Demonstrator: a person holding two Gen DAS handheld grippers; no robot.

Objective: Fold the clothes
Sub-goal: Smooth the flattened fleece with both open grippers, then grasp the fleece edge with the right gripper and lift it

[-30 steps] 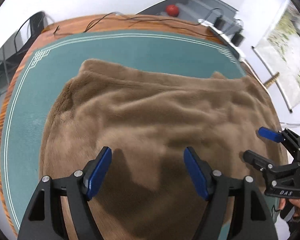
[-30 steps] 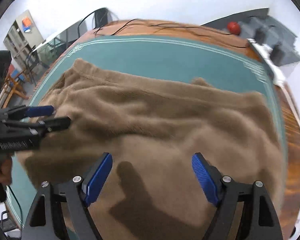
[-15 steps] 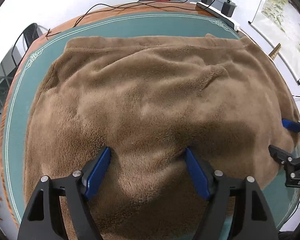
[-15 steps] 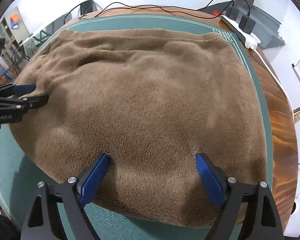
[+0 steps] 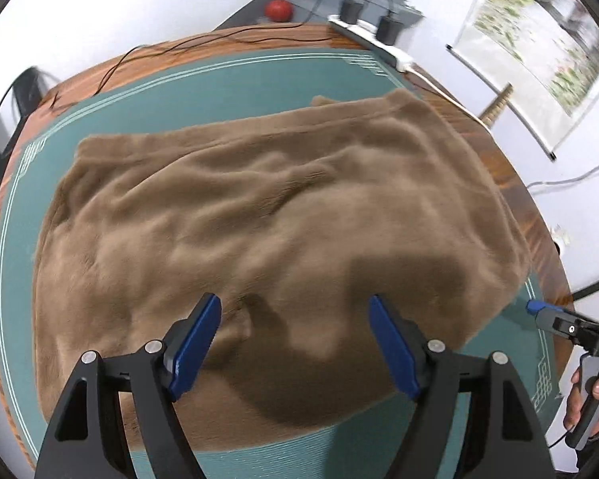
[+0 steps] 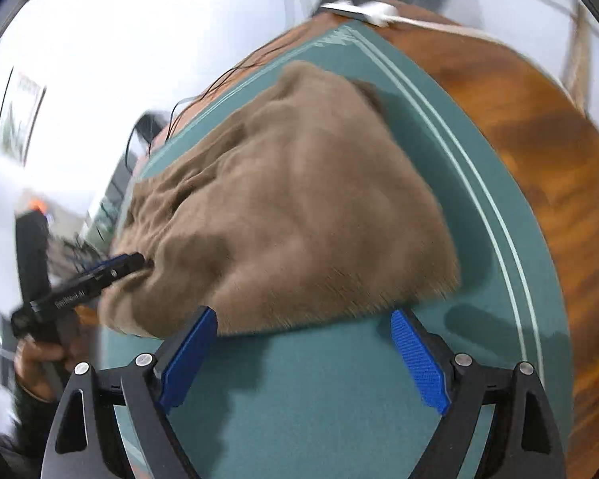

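A brown fleece garment (image 5: 267, 223) lies spread flat on a teal mat (image 5: 219, 80); it also shows in the right wrist view (image 6: 299, 207). My left gripper (image 5: 295, 343) is open and empty, hovering above the garment's near part. My right gripper (image 6: 303, 355) is open and empty over bare mat, just off the garment's near right corner. In the left wrist view the right gripper (image 5: 539, 311) shows beyond the garment's right edge. In the right wrist view the left gripper (image 6: 135, 261) shows at the garment's left side.
The mat covers a round wooden table (image 6: 539, 127). A white power strip (image 5: 375, 40) with black plugs and thin black cables (image 5: 139, 56) lie along the far edge. A red ball (image 5: 277, 10) sits behind the table. A wall scroll (image 5: 539, 40) hangs at the right.
Both grippers have pulled back from the garment. The right one has swung off to the right onto bare mat and rolled its view. Both stayed open.
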